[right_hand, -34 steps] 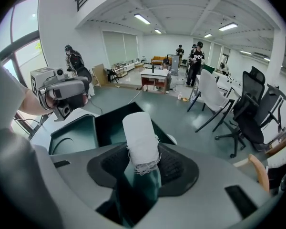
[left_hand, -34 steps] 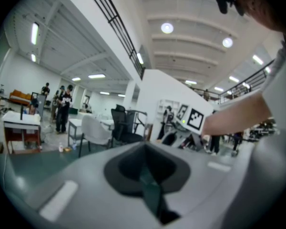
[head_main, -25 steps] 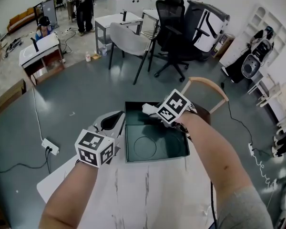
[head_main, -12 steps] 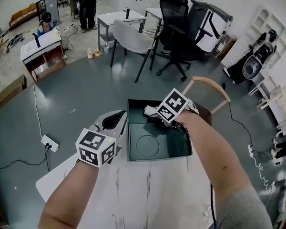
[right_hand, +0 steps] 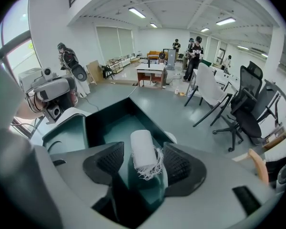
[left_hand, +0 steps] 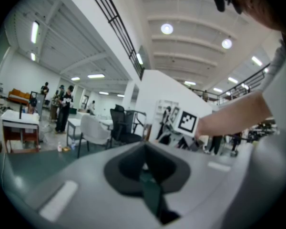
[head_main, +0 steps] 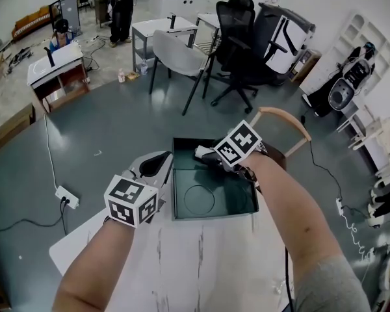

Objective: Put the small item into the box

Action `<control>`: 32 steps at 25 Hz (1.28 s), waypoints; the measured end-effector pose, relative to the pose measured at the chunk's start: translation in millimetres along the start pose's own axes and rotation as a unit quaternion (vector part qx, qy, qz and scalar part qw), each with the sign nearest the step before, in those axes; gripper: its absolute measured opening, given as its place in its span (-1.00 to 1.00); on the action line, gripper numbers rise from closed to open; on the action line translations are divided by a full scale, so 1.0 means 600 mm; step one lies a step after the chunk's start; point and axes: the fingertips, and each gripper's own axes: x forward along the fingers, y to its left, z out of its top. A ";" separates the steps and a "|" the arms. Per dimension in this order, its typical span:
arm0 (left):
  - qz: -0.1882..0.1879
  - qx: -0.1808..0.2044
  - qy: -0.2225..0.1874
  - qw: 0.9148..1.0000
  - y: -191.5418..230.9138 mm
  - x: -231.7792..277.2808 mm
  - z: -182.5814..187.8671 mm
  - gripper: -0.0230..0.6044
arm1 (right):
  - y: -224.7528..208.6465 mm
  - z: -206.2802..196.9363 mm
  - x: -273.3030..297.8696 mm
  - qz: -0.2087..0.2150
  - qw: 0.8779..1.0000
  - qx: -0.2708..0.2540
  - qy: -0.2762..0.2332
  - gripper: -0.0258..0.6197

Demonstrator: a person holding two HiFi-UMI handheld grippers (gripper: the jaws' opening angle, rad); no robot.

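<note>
The grey-green floor [head_main: 84, 135] spreads widest below me, with a black office chair [head_main: 237, 31] and a white chair [head_main: 175, 51] standing well off on it; nearer lies my white table [head_main: 201, 265], and at its far edge sits the dark green box [head_main: 237, 197], open at the top, a faint ring [head_main: 198, 200] marked on its bare bottom; my left tongs [head_main: 164, 163] lie nearly level at the box's left side, and in the left gripper view their jaws are drawn together on a thin dark green strip, which I take to be the box's left wall, so they are clamped on the box; my right tongs [head_main: 205, 155] reach in over the box's far left corner, pointing steeply down, marker cube [head_main: 237, 145] uppermost; their jaws have just been opening and now stand wide apart, with the small item, a white roll [right_hand: 144, 151] of cloth with a frayed near end, between them; a clear gap shows between the roll and one ribbed pad [right_hand: 109, 160]; its frayed threads lie just beside the other pad, though I cannot tell for sure whether they touch it; neither pad presses the roll; it sits within the box's walls, over the green bottom, lying along the line of the jaws.
</note>
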 end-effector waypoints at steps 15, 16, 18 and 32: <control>0.002 0.017 -0.009 1.000 -0.031 -0.017 0.067 -0.91 | 0.006 0.036 -0.104 -0.037 0.993 0.054 -0.101 -0.16; 0.001 0.019 -0.010 1.000 -0.036 -0.019 0.075 -0.91 | 0.009 0.038 -0.113 -0.038 0.992 0.059 -0.107 -0.16; -0.003 0.023 -0.015 1.000 -0.047 -0.024 0.094 -0.91 | 0.017 0.042 -0.134 -0.038 0.989 0.069 -0.122 -0.16; -0.017 0.044 -0.025 0.999 -0.112 -0.095 0.196 -0.91 | 0.097 0.048 -0.268 -0.065 0.976 0.106 -0.177 -0.35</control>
